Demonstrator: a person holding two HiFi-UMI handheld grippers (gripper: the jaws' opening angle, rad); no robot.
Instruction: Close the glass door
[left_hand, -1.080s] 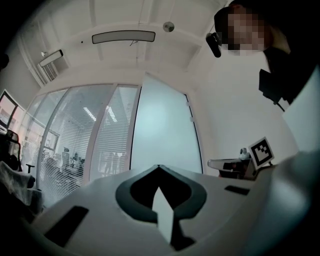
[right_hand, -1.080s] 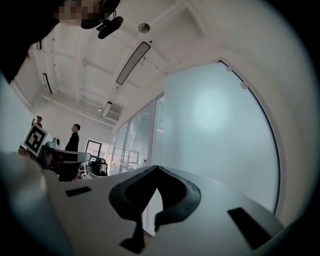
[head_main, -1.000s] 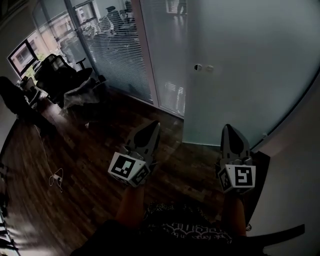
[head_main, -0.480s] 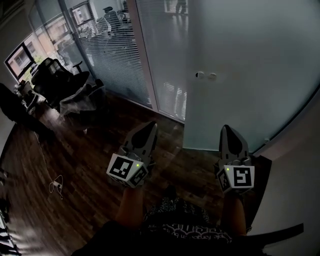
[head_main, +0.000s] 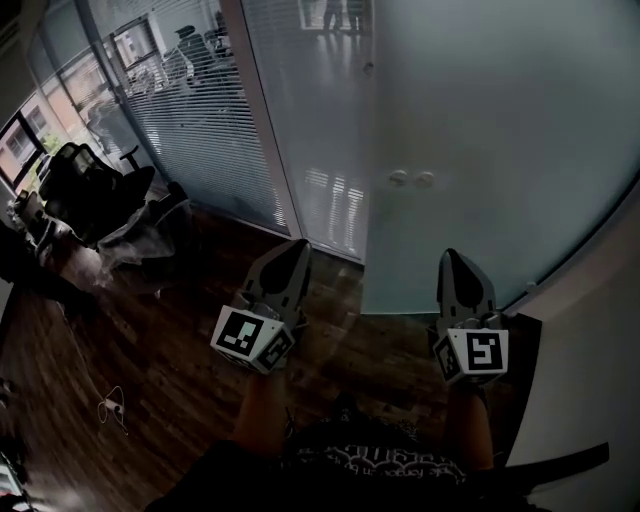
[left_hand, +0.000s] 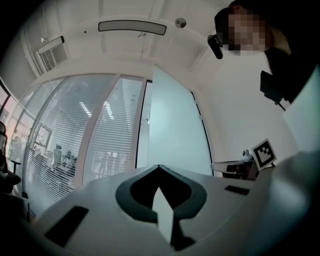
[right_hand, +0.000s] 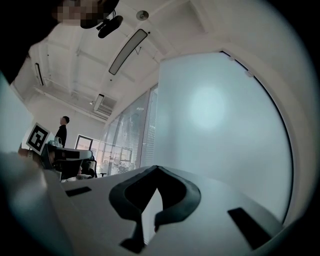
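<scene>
The frosted glass door (head_main: 480, 130) stands ahead and to the right in the head view, with its round knob (head_main: 400, 178) above my hands. Its lower edge meets the dark wooden floor just beyond both grippers. My left gripper (head_main: 294, 248) points at the door's free edge, jaws shut and empty. My right gripper (head_main: 454, 258) points at the door's face, also shut with nothing in it, and stays apart from the glass. In the left gripper view the door (left_hand: 172, 135) stands past the closed tips (left_hand: 159, 167). The door (right_hand: 220, 130) fills the right gripper view beyond the closed tips (right_hand: 156, 168).
A glass partition with blinds (head_main: 200, 130) runs left of the door. Office chairs (head_main: 90, 190) and draped furniture stand at the left. A white cable (head_main: 108, 408) lies on the floor. A white wall (head_main: 590, 380) closes the right side. A person (right_hand: 62, 131) stands far off.
Both grippers and the head have moved forward toward the door. The knob and partition now sit lower and nearer in the head view. The jaws stayed shut.
</scene>
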